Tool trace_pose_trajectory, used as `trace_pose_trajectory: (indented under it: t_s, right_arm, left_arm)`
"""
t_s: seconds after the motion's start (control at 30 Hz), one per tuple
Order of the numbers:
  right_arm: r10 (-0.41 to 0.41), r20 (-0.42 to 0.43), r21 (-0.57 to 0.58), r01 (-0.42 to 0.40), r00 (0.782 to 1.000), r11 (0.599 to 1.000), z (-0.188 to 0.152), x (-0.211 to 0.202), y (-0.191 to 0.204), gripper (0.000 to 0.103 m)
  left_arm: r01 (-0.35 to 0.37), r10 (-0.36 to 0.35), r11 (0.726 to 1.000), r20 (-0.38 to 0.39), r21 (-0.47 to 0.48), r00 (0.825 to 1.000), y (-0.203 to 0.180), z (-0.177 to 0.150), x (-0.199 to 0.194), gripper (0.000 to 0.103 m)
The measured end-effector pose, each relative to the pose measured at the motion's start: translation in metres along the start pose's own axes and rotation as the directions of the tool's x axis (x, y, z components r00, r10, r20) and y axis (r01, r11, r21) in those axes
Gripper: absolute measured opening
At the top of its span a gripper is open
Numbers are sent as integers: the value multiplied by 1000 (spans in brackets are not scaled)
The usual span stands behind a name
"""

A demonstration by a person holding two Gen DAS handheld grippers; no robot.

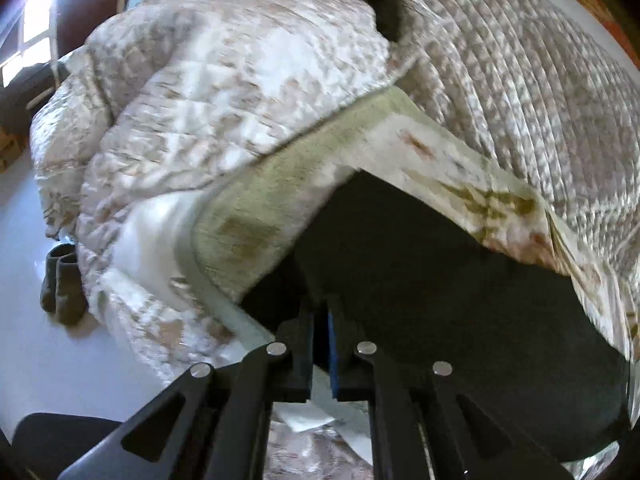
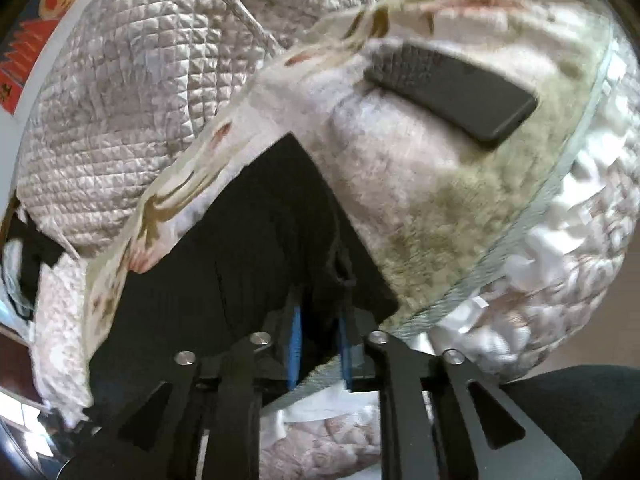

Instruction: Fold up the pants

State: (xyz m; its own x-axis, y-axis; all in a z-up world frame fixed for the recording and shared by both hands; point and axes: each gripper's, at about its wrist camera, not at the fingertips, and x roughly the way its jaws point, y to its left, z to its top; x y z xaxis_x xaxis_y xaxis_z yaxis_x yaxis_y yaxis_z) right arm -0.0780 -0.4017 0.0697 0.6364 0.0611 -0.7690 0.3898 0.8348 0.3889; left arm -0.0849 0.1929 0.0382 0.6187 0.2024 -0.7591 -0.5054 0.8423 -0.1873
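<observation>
Black pants (image 1: 420, 288) lie spread on a bed, partly tucked under a floral blanket edge. In the left wrist view my left gripper (image 1: 320, 320) is nearly closed on the pants' near edge, with dark cloth pinched between the narrow jaws beside a blue pad. Seen from the right wrist, the same pants (image 2: 240, 240) run down into my right gripper (image 2: 320, 336). Its two blue pads stand a little apart, and black cloth sits loosely between them without being pressed.
A quilted beige cover (image 1: 220, 100) is heaped behind the pants. A green fleece blanket (image 2: 460, 208) carries a dark phone (image 2: 452, 92). Brown socks (image 1: 60, 284) lie on the pale floor at the left. A red-patterned wall hanging (image 2: 36, 60) is at the far edge.
</observation>
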Motion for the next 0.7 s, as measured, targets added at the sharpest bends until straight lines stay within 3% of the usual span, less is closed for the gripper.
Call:
trace_pose_trajectory:
  t_s: [0.13, 0.17, 0.27, 0.33, 0.43, 0.5, 0.6, 0.7]
  right_arm:
    - [-87, 147, -41, 94, 985, 995, 5, -29, 5, 22]
    - [-87, 176, -64, 100, 980, 993, 6, -34, 9, 22]
    - [-29, 160, -167, 56, 987, 984, 2, -28, 25, 22]
    - [3, 93, -218, 17, 996, 976, -6, -12, 33, 22]
    - [-47, -51, -251, 33, 998, 967, -16, 26, 30, 22]
    - [-35, -38, -245, 25, 999, 969, -13, 27, 28, 22]
    - [-2, 0, -281, 2, 1000, 960, 1, 22, 37, 22]
    - [20, 12, -341, -15, 1000, 940, 12, 29, 57, 22]
  left_arm:
    - [-55, 56, 998, 93, -18, 994, 3, 11, -20, 17]
    - [-53, 54, 998, 112, -17, 992, 1, 14, -24, 23]
    - [21, -22, 1000, 127, 10, 992, -15, 18, -30, 36]
    - [100, -105, 993, 88, 59, 991, -34, 13, -24, 37]
    - [172, -170, 977, -28, 123, 985, -57, 3, 0, 37]
    - [152, -135, 978, -125, 144, 983, -65, -3, 22, 37]
    - [141, -126, 975, -95, 174, 988, -73, 4, 19, 37]
    - [191, -174, 964, -104, 184, 979, -88, 18, 20, 37]
